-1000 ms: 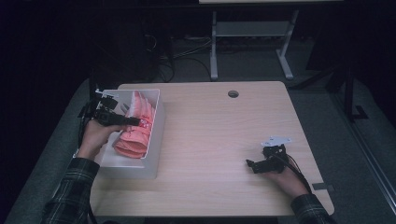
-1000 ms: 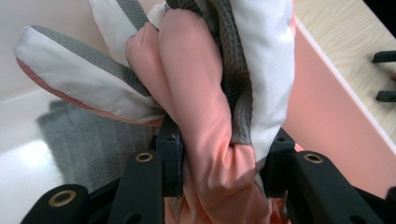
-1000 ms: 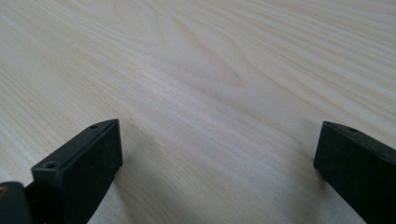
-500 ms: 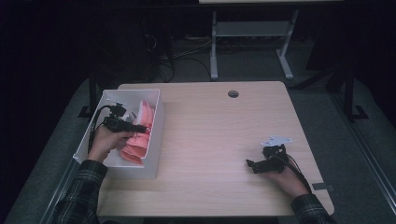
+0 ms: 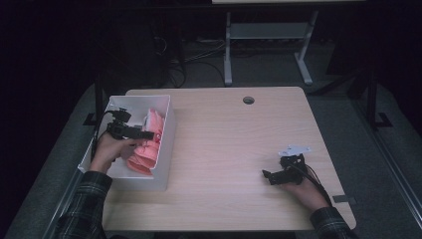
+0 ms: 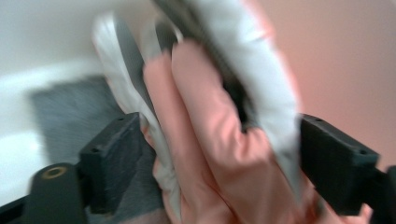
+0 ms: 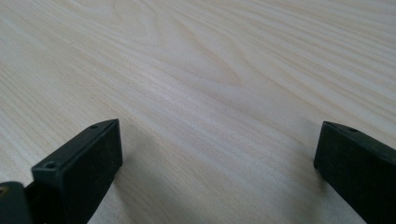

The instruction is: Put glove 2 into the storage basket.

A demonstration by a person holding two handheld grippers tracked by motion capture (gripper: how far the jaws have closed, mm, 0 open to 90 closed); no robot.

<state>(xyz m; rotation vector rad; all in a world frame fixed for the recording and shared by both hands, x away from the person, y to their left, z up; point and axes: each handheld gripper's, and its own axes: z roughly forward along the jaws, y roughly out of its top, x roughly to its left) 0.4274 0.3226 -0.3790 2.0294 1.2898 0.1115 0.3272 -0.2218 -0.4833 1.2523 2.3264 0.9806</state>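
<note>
A white bin stands at the table's left edge with pink and white cloth bunched inside. My left gripper reaches over the bin from its left side, fingers pointing right above the cloth. Its jaws have just been opening. In the left gripper view they stand wide apart with a fold of the pink and white cloth loose between them. My right gripper rests low on the table at the near right. Its jaws are open over bare wood.
The light wooden table has a round cable hole near its far edge. A metal stand and cables lie on the dark floor beyond the table. The bin's bare grey floor shows beside the cloth.
The left hand has shifted a little toward the near side over the bin. The right hand has kept still.
</note>
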